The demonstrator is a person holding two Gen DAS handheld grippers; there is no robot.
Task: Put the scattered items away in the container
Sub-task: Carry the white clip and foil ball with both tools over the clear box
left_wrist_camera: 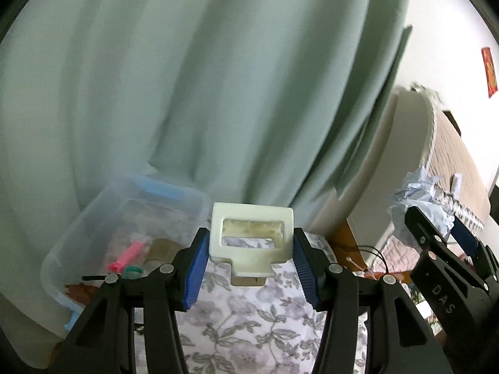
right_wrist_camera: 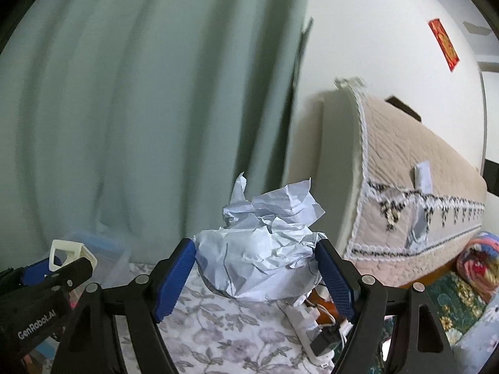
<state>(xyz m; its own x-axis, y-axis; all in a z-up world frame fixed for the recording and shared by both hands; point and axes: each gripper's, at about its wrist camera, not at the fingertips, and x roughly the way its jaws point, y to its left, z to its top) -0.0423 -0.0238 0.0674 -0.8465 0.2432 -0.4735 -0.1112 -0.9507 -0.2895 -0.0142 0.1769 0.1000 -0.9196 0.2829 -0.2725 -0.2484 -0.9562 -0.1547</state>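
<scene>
Pale green curtains point(left_wrist_camera: 193, 71) hang behind a table covered by a white cloth with grey flowers point(left_wrist_camera: 249, 321), and a sofa draped in a beige quilted cover point(right_wrist_camera: 414, 187) stands off to the right against a white wall. At the cloth's far left edge sits a clear plastic container point(left_wrist_camera: 93, 218) with blue clips, its top open; a pink item point(left_wrist_camera: 126, 255) and a few other small bits already lie inside, too blurred to name. The left gripper point(left_wrist_camera: 249, 258) pinches a cream plastic frame-shaped piece point(left_wrist_camera: 252, 233) between its blue pads, holding it upright and raised off the cloth, just right of the container, apparently so it can be carried over the rim and dropped in. The right gripper point(right_wrist_camera: 257, 268) clamps a large ball of crumpled white paper point(right_wrist_camera: 265, 249), its jaws spread wide around the bulk, also lifted above the cloth; the paper sits farther to the right, well apart from the container. Beneath it, near the table's edge, lies a white power strip with plugs and cables point(right_wrist_camera: 312, 321). Both hands seem loaded at once so two scattered items can go in on a single trip, the left one most likely first, being nearer. The paper's loose, springy folds could slip from such a wide hold.
</scene>
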